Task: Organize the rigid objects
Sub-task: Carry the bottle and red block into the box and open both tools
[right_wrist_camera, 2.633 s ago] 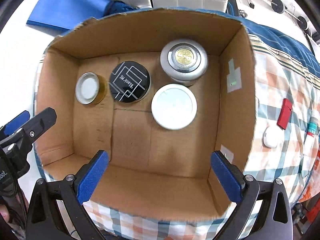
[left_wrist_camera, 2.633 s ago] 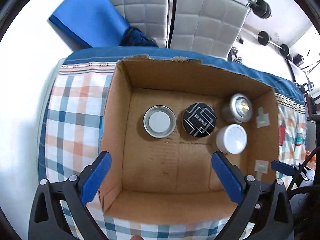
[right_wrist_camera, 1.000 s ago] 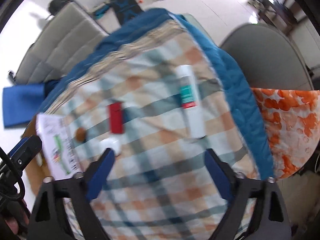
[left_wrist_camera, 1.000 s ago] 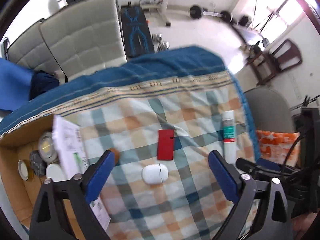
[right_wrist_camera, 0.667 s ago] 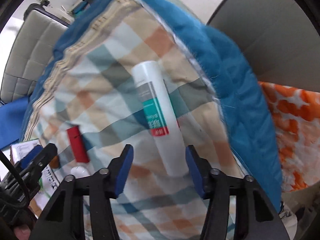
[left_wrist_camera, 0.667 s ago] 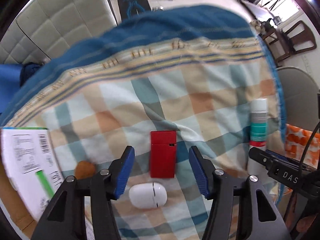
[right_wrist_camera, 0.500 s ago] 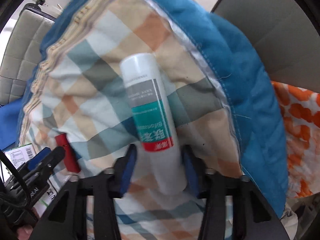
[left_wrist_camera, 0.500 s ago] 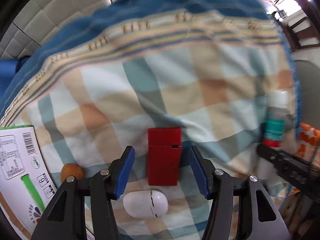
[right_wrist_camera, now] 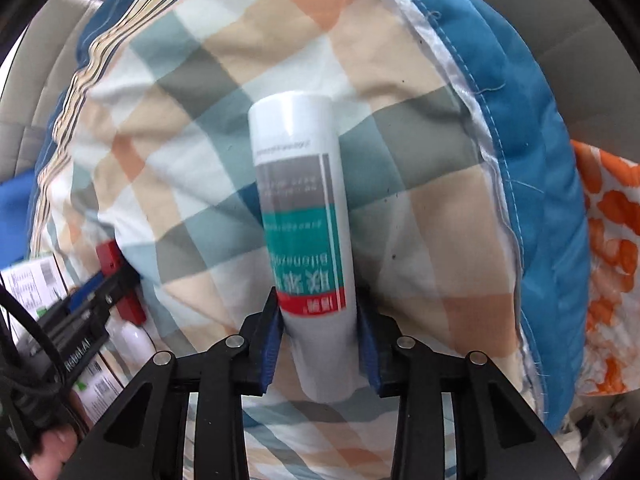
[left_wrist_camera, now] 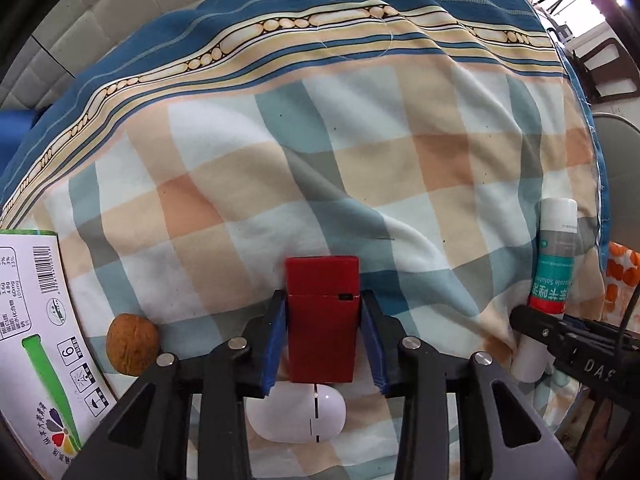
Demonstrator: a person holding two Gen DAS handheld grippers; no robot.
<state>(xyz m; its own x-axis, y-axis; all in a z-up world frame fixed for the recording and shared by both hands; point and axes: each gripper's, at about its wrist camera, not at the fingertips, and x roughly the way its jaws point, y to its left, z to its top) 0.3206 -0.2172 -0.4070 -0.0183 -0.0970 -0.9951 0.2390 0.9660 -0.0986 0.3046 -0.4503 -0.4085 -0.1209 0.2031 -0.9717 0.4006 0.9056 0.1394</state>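
Fingers [left_wrist_camera: 323, 350] of my left clamp the stiff red case [left_wrist_camera: 322, 320] mid-body; right fingers [right_wrist_camera: 318, 350] pinch the light, slick tube [right_wrist_camera: 306, 236] low.

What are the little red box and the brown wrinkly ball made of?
The flat red rectangular box looks like matte-painted metal or hard plastic: sharp edges, a lid seam. The brown wrinkly ball looks like a walnut: rough, dull woody shell with a ridge.
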